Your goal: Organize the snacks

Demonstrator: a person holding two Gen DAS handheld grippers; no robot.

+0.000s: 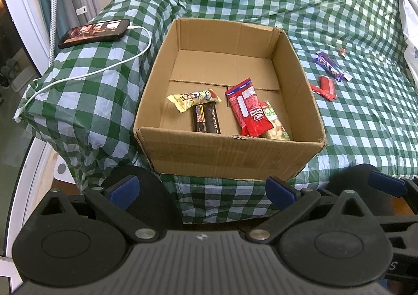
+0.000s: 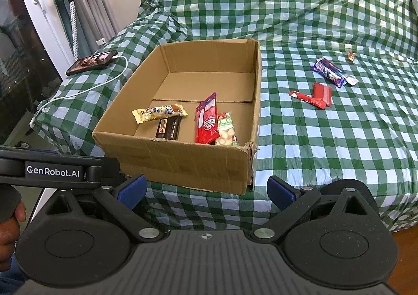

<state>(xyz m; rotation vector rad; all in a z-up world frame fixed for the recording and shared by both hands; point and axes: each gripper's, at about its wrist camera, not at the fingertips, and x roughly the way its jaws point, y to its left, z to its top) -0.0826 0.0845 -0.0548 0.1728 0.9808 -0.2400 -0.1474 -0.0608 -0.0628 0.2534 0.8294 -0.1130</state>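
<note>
Fingers, left gripper (image 1: pixel 201 190): blue pads spread wide, nothing between them; held low before the box's near wall.
Fingers, right gripper (image 2: pixel 206 190): likewise spread and empty, at the box's near right corner.
Cardboard box (image 1: pixel 230 156): open-topped, standing on the bed.
Inside the box: yellow snack bar (image 1: pixel 193 99) lying across the top end of a dark brown bar (image 1: pixel 206 120); red packet (image 1: pixel 245 107) overlapping a green-and-white packet (image 1: pixel 277 125), toward the right wall.
Outside the box, right of it on the bed: red wrappers (image 2: pixel 317 96), purple wrapper (image 2: pixel 329 73), small candy (image 2: pixel 350 56) farthest back.
Bed (image 2: pixel 339 151): green-and-white checked cover.
Left of the box: phone (image 1: pixel 94 33) on a checked pillow, white cable (image 1: pixel 104 68) plugged in.
</note>
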